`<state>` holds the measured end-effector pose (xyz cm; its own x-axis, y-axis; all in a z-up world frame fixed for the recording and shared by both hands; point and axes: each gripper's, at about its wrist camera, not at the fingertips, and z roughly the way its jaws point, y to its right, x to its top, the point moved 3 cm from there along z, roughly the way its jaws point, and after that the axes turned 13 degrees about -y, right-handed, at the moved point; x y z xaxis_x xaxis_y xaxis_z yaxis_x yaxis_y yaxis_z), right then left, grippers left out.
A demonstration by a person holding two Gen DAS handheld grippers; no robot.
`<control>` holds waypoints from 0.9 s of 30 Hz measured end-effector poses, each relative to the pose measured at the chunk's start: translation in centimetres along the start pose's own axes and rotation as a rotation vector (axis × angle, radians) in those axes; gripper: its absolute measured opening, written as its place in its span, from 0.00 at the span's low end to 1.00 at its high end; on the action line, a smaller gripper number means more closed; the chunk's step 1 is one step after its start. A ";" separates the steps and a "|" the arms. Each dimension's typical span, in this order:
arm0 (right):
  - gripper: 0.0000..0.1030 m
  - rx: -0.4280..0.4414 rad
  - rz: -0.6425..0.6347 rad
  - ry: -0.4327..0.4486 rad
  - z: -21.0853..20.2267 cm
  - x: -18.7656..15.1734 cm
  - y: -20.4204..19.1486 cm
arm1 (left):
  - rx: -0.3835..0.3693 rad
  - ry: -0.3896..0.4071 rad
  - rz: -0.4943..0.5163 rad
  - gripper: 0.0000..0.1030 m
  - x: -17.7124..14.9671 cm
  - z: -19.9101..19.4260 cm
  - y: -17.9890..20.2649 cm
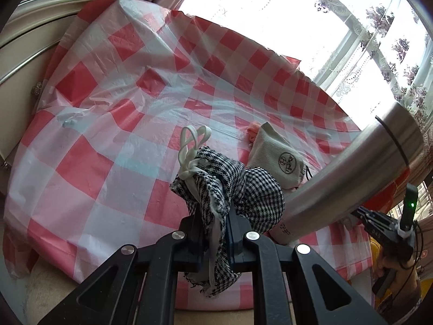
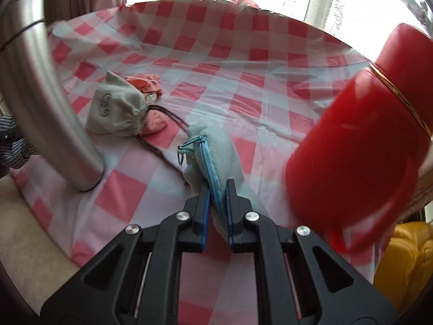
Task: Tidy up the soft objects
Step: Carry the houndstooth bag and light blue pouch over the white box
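Houndstooth cloth fills the left tongs: they are clamped on a black-and-white drawstring pouch, angled down over the counter, its white cord looping up ahead. The right tongs are pinched tight on a pale blue zip pouch, gripping along the zipper and also tilted downward. Only the left view catches the right gripper from outside, with a hand wrapped around it at the far right. Only the right view shows a red flask, close and blurred. Both show a steel flask and a grey drawstring bag lying on peach cloth. Red-and-white checked plastic covers the counter; lace-curtained windows glow behind.
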<state>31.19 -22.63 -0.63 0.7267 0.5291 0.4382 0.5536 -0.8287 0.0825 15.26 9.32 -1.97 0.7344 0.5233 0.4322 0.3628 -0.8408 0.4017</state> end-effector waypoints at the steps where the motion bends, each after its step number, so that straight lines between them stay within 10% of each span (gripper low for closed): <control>1: 0.12 0.012 0.012 0.006 -0.7 -0.9 -0.2 | -0.005 0.001 0.005 0.13 -0.3 -0.3 0.3; 27: 0.12 -0.029 0.342 -0.003 -7.9 -18.6 7.8 | -0.217 -0.151 0.374 0.13 -10.9 -1.2 18.9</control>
<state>18.79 -40.39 -1.06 0.8693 0.2202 0.4425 0.2659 -0.9630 -0.0430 13.46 -12.07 1.85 0.8732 0.1502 0.4636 -0.0596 -0.9113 0.4074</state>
